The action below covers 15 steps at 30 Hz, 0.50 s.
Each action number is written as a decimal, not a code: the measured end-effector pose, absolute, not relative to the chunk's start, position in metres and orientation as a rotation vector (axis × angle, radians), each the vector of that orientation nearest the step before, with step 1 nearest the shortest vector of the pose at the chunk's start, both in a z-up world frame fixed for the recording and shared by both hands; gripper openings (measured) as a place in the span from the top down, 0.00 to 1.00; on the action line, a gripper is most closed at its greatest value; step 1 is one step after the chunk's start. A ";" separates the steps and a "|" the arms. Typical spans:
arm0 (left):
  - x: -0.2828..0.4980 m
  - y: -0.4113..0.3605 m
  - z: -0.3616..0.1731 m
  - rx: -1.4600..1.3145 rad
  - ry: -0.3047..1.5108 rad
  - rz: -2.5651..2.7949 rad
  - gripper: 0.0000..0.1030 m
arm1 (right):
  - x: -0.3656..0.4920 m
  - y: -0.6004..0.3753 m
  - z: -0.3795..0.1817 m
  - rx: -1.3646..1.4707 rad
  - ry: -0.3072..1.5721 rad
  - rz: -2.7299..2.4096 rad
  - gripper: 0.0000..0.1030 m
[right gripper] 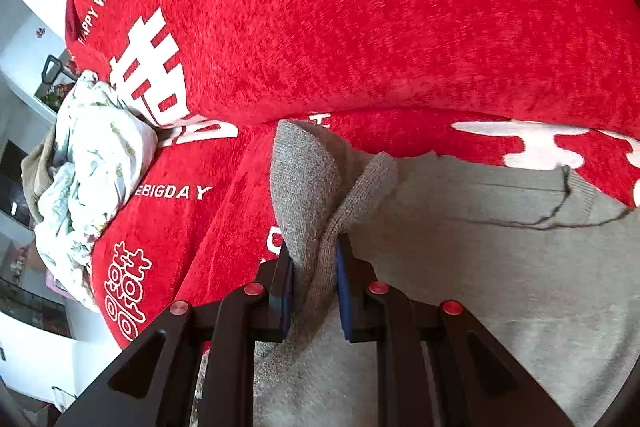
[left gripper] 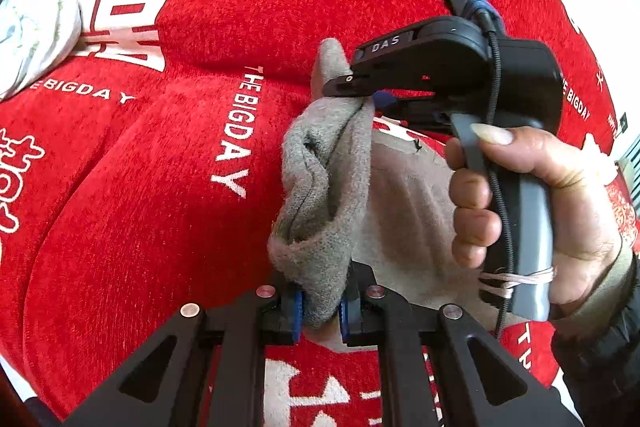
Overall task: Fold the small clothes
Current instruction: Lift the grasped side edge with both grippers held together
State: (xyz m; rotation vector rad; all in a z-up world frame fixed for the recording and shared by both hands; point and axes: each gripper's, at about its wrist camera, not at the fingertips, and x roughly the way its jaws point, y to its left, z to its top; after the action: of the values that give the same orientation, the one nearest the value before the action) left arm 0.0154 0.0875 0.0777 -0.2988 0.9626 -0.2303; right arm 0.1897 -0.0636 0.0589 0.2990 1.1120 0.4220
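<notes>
A small grey knit garment [left gripper: 320, 195] lies on a red sofa cover [left gripper: 160, 187]. My left gripper [left gripper: 320, 311] is shut on a bunched edge of it. My right gripper [left gripper: 360, 93], held in a hand, is shut on another part of the same edge, a little farther away. In the right wrist view the right gripper [right gripper: 314, 283] pinches a raised grey fold, and the rest of the grey garment [right gripper: 500, 247] spreads flat to the right on the red cover [right gripper: 360, 27].
A crumpled white floral cloth [left gripper: 36, 15] lies at the far left of the sofa; it also shows in the right wrist view [right gripper: 88, 163]. The sofa's back cushion [right gripper: 400, 7] rises behind the garment. Room furniture [right gripper: 24, 147] shows at the left edge.
</notes>
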 end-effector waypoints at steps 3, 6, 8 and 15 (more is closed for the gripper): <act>0.014 0.078 0.082 -0.256 0.969 -0.222 0.87 | 0.189 -0.071 0.060 0.304 1.119 0.430 0.81; 0.013 0.069 0.085 -0.221 0.974 -0.220 0.87 | 0.187 -0.078 0.065 0.309 1.110 0.435 0.81; 0.011 0.065 0.088 -0.213 0.973 -0.229 0.87 | 0.185 -0.084 0.068 0.323 1.100 0.440 0.81; 0.007 0.050 0.095 -0.213 0.983 -0.256 0.87 | 0.180 -0.106 0.077 0.377 1.080 0.438 0.81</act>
State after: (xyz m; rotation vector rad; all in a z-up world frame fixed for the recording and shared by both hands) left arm 0.0072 0.0504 0.0948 -0.2131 0.9831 -0.2561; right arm 0.1799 -0.1059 0.0767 0.3772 1.0797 0.4378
